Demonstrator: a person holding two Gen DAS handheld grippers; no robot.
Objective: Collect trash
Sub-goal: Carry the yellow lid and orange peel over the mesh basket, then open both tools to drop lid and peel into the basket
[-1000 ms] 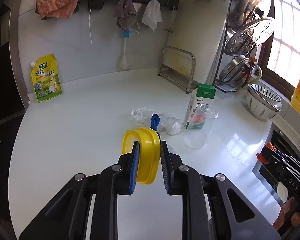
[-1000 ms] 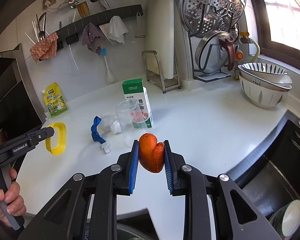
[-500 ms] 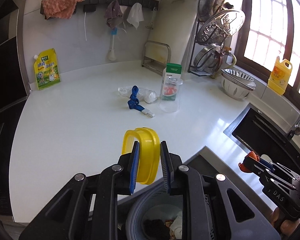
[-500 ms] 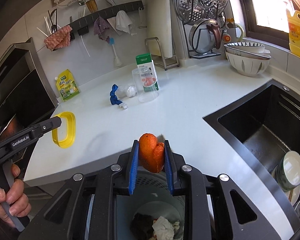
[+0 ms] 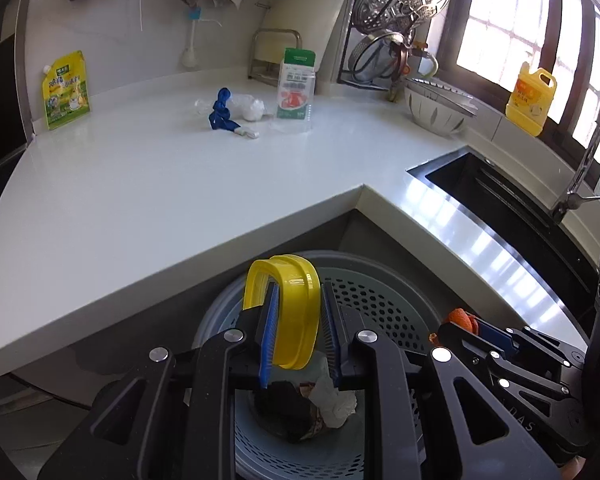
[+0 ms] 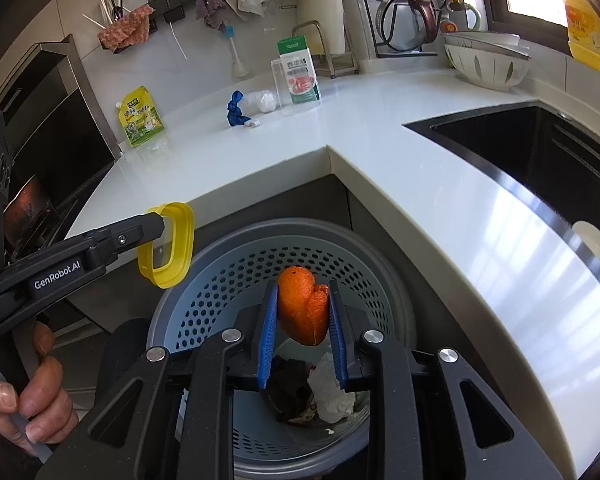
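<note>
Left hand-held gripper clamps a yellow lid; right hand-held gripper clamps an orange peel. Both are above the perforated bin beside the bench.

The bin stands below the inner corner of the bench, with crumpled paper lying in its bottom; the left claw holds a lid over the bin's near-left side; the right claw holds a peel over its middle; at the back of the bench a carton stands behind a clear cup, a knotted bag left of them, a pouch far left against the wall; the sink lies right.
</note>
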